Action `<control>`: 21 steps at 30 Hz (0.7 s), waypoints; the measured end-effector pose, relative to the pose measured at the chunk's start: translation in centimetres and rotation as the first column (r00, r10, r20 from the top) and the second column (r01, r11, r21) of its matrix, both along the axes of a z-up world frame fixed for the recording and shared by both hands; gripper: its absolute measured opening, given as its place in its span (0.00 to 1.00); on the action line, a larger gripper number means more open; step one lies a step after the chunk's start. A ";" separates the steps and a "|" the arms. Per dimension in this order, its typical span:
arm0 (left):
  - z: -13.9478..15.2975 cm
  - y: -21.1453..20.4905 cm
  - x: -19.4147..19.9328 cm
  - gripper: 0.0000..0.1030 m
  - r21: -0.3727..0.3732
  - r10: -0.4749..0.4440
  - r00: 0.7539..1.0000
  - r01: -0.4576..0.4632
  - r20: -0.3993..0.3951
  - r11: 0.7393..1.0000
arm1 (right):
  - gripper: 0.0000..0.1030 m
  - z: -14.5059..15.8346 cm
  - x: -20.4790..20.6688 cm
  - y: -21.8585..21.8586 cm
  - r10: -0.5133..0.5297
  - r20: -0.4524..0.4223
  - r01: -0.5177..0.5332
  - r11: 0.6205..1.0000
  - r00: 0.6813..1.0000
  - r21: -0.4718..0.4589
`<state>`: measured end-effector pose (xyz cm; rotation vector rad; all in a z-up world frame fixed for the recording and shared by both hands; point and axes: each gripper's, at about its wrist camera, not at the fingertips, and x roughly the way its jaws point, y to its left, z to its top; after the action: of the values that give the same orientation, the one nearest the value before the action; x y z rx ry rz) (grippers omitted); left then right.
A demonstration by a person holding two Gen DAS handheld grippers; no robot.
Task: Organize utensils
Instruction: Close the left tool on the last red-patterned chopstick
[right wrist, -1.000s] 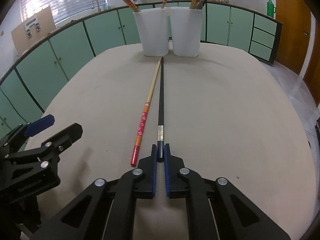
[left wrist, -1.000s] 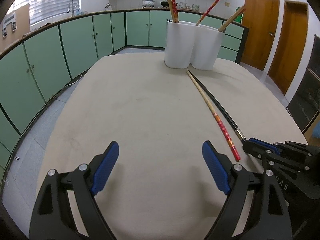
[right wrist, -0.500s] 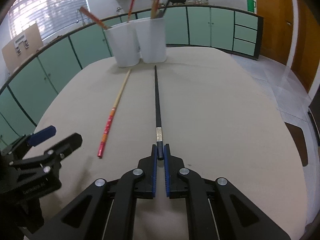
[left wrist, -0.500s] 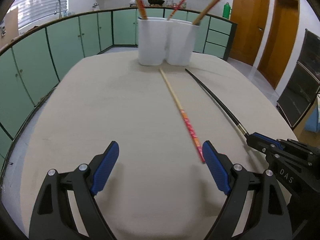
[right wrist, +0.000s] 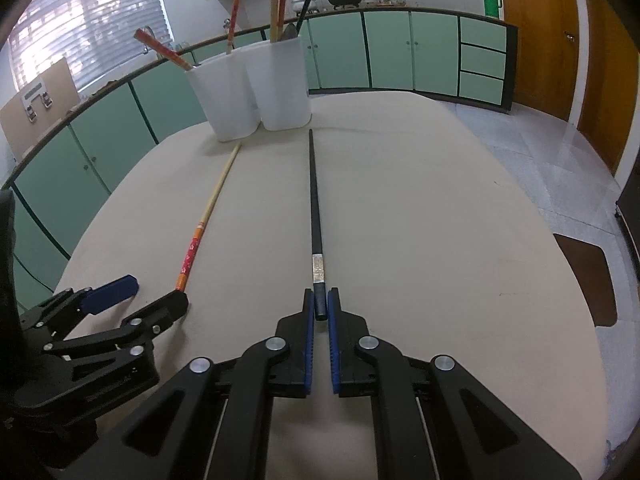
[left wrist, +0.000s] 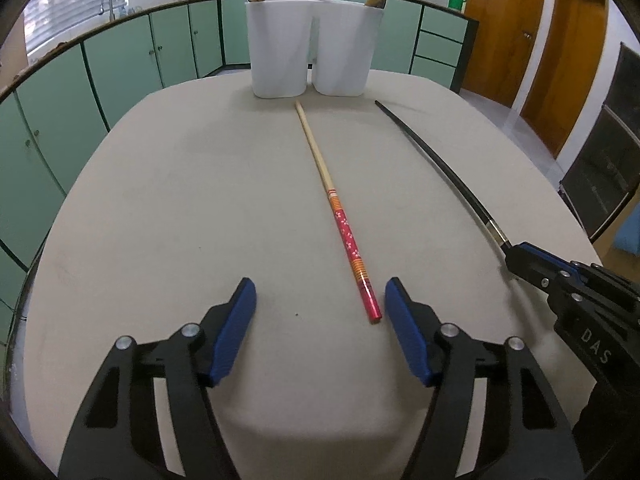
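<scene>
A wooden chopstick with a red patterned end [left wrist: 335,216] lies on the beige table [left wrist: 180,208], pointing at two white holders [left wrist: 308,53]. My left gripper [left wrist: 320,300] is open, its jaws on either side of the chopstick's red end, which lies close to the right pad. It also shows in the right wrist view [right wrist: 132,296]. My right gripper [right wrist: 319,300] is shut on the end of a black chopstick [right wrist: 314,208], which shows in the left wrist view [left wrist: 436,164] off to the right. The holders [right wrist: 252,92] contain several chopsticks.
Green kitchen cabinets [left wrist: 120,60] run behind the table. Wooden doors [left wrist: 560,52] stand at the right. The table's right edge drops to a tiled floor [right wrist: 560,152].
My left gripper has swung right and forward so the red chopstick end now lies between its open jaws. My right gripper has shifted the black chopstick away to the right.
</scene>
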<state>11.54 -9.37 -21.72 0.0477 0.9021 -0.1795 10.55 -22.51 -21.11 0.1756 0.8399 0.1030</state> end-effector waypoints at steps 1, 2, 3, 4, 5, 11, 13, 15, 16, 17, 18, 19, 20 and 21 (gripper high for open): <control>0.0 -0.1 0.0 0.59 0.008 0.000 1.000 0.000 0.001 1.000 | 0.06 0.0 0.0 0.0 0.001 -0.001 -0.001 1.000 1.000 0.002; 0.0 -0.2 0.0 0.54 0.015 0.003 1.000 -0.003 0.003 1.000 | 0.06 -0.1 0.1 0.0 0.002 -0.001 -0.002 1.000 1.000 0.005; 0.1 -0.3 -0.1 0.49 0.016 0.002 1.000 -0.002 0.003 1.000 | 0.06 -0.1 0.0 0.0 0.003 -0.001 -0.003 1.000 1.000 0.006; 0.1 -0.3 -0.2 0.46 0.015 0.001 1.000 -0.001 0.004 1.000 | 0.06 -0.1 0.0 0.1 0.005 -0.001 -0.005 1.000 1.000 0.007; 0.2 -0.4 -0.2 0.41 0.019 0.000 1.000 0.000 0.005 1.000 | 0.06 -0.1 0.0 0.1 0.005 -0.001 -0.005 1.000 1.000 0.009; 0.4 -0.9 -0.7 0.09 0.032 -0.006 1.000 0.006 0.015 0.999 | 0.06 0.1 -0.2 0.3 0.011 0.006 -0.011 1.000 1.000 -0.002; 0.4 -1.0 -0.7 0.06 0.034 -0.007 1.000 0.007 0.016 0.999 | 0.06 0.1 -0.2 0.5 0.013 0.008 -0.013 1.000 1.000 -0.009; 0.4 -0.9 -0.8 0.05 0.032 -0.005 1.000 0.005 0.016 0.999 | 0.06 0.2 -0.3 0.6 0.015 0.011 -0.015 1.000 1.000 -0.018; 0.5 -0.9 -0.8 0.05 0.030 -0.004 1.000 0.004 0.016 1.000 | 0.06 0.2 -0.4 0.7 0.016 0.013 -0.016 1.000 1.000 -0.022; 0.5 -0.8 -0.8 0.05 0.028 -0.003 1.000 0.002 0.016 1.000 | 0.06 0.3 -0.4 0.7 0.017 0.015 -0.017 1.000 1.000 -0.026; 0.5 -0.8 -0.8 0.05 0.022 -0.001 1.000 0.000 0.016 1.000 | 0.06 0.4 -0.4 0.8 0.018 0.019 -0.018 0.999 1.000 -0.030; 0.6 -0.7 -0.8 0.05 0.017 0.001 1.000 -0.001 0.016 1.000 | 0.06 0.5 -0.5 0.8 0.019 0.021 -0.018 0.999 1.000 -0.032; 0.7 -0.6 -0.9 0.05 0.013 0.002 1.000 -0.002 0.018 1.000 | 0.06 0.6 -0.5 0.8 0.019 0.023 -0.018 0.999 1.000 -0.033; 0.8 -0.6 -0.9 0.05 0.011 0.002 1.000 -0.003 0.021 1.000 | 0.06 0.7 -0.6 0.8 0.018 0.026 -0.017 0.999 1.000 -0.034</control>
<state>10.68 -9.98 -20.91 0.0588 0.8826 -0.1712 9.99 -21.68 -20.42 0.1351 0.8169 0.1074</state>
